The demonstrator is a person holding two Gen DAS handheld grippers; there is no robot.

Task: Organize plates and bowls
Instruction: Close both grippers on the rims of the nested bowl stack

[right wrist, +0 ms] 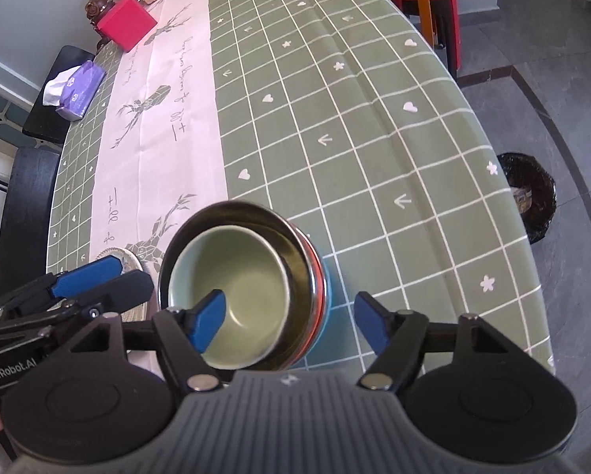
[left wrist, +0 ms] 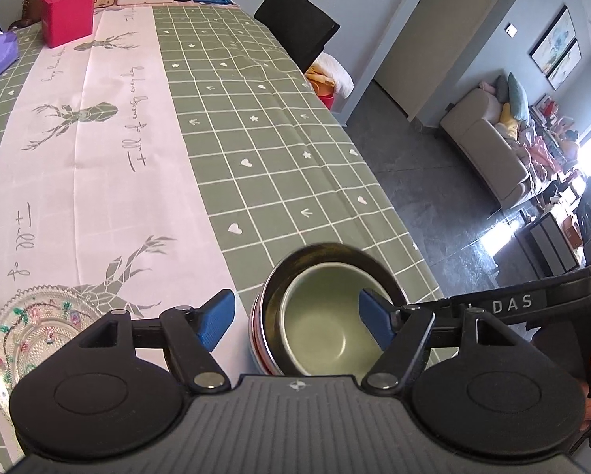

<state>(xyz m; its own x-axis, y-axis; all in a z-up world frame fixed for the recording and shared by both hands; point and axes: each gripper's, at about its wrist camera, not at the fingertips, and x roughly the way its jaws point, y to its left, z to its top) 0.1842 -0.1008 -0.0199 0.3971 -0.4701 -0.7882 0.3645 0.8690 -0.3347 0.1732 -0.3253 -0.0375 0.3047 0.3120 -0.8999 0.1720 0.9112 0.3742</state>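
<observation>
- Green bowl (right wrist: 242,296) nested in metal bowl (right wrist: 295,245), near table (right wrist: 374,138) edge; glass plate (left wrist: 31,328) just left.
- Left gripper (left wrist: 295,316) and right gripper (right wrist: 287,324): jaws wide, holding nothing.
- Probably rigid, slick, chippable ceramic; best pinched across rim wall.

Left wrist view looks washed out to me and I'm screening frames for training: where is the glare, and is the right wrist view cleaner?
Left wrist view: sunlight blows out the far right behind the sofa and glares off the floor; the green bowl stays sharp. Right wrist view: even light, no blown-out patch, green bowl crisp. Both: fisheye bends the tablecloth grid and darkens corners.
</observation>
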